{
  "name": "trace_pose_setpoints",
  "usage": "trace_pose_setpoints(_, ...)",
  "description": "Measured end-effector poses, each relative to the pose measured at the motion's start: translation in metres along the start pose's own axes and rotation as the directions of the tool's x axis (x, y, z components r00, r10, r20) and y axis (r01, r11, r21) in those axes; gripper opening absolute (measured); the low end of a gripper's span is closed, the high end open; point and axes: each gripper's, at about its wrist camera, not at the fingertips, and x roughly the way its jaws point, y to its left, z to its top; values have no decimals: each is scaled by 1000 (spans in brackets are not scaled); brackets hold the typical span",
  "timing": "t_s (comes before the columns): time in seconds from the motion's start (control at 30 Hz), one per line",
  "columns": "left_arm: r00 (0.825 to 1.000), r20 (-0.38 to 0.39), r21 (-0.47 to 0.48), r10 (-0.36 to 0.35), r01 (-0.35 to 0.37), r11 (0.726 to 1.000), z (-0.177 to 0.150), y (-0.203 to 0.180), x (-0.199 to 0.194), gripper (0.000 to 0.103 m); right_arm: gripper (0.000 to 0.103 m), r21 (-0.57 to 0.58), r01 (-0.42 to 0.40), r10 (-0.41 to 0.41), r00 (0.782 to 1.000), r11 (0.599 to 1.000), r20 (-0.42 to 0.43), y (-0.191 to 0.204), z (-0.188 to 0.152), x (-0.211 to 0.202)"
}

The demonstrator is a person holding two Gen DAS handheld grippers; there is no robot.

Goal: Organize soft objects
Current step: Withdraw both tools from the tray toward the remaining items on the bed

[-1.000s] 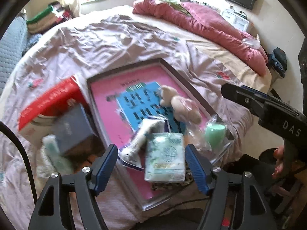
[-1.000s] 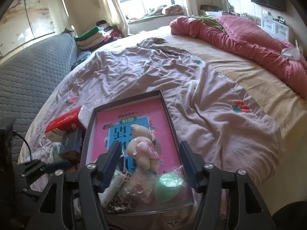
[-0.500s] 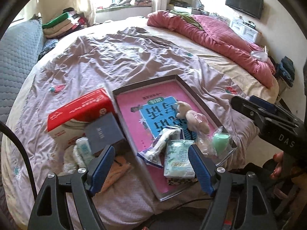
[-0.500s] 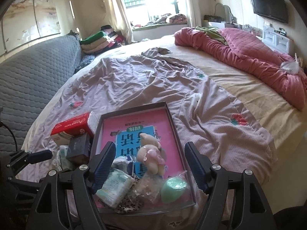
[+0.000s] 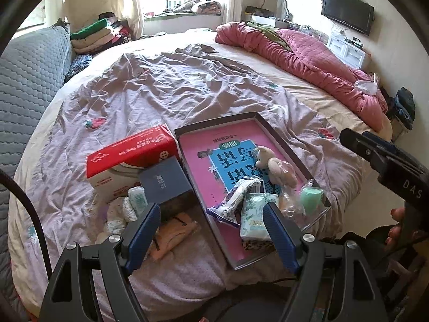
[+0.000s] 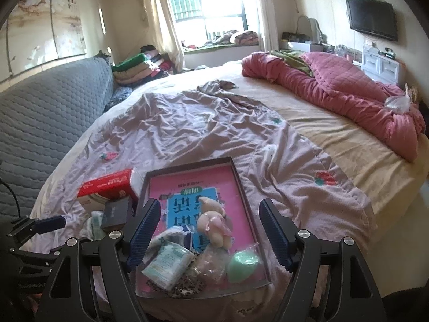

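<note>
A dark-rimmed shallow tray (image 5: pixel 268 127) lined with a pink book lies on the bed near its front edge. In it are a small plush bear (image 5: pixel 276 166), a tissue pack (image 5: pixel 254 214), a crumpled wrapper pack (image 5: pixel 236 198), a green sponge in a clear bag (image 5: pixel 311 196) and a leopard-print cloth (image 5: pixel 257 245). My left gripper (image 5: pixel 211 230) hangs open above the tray's near left corner, holding nothing. My right gripper (image 6: pixel 209 230) is open above the tray (image 6: pixel 187 165), with the bear (image 6: pixel 214 222) and tissue pack (image 6: pixel 169 265) below its gap, untouched.
Left of the tray sit a red tissue box (image 5: pixel 128 150), a dark blue box (image 5: pixel 166 182), white socks (image 5: pixel 118 212) and a peach cloth (image 5: pixel 171 233). A wrinkled mauve sheet (image 5: pixel 174 86) covers the bed. A red quilt (image 5: pixel 308 56) lies at the far right, a grey padded headboard (image 6: pixel 40 112) at the left.
Both grippers have lifted and drawn back from the tray, so its contents look smaller and more of the bed shows. Both pairs of jaws stand slightly wider. Nothing was picked up.
</note>
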Motion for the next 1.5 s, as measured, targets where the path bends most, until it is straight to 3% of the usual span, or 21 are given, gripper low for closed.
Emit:
trace_pose_setpoints(0.07, 1000, 7, -3, 2, -2, 1000, 1, 2, -4, 78, 82, -21, 2, -2, 1000, 1000, 11, 6, 2, -4)
trace_pose_setpoints(0.7, 997, 45, -41, 56, -54, 998, -3, 37, -38, 78, 82, -19, -46, 47, 998, 999, 51, 41, 11, -25)
trace_pose_setpoints(1.0, 996, 50, -84, 76, -71, 994, -10, 66, -49, 78, 82, 2, -102, 102, 994, 995, 38, 59, 12, -21)
trace_pose_setpoints(1.5, 989, 52, -195, 138, -125, 973, -23, 133, -67, 78, 82, -72, -178, 178, 984, 981, 0, 107, 12, -9)
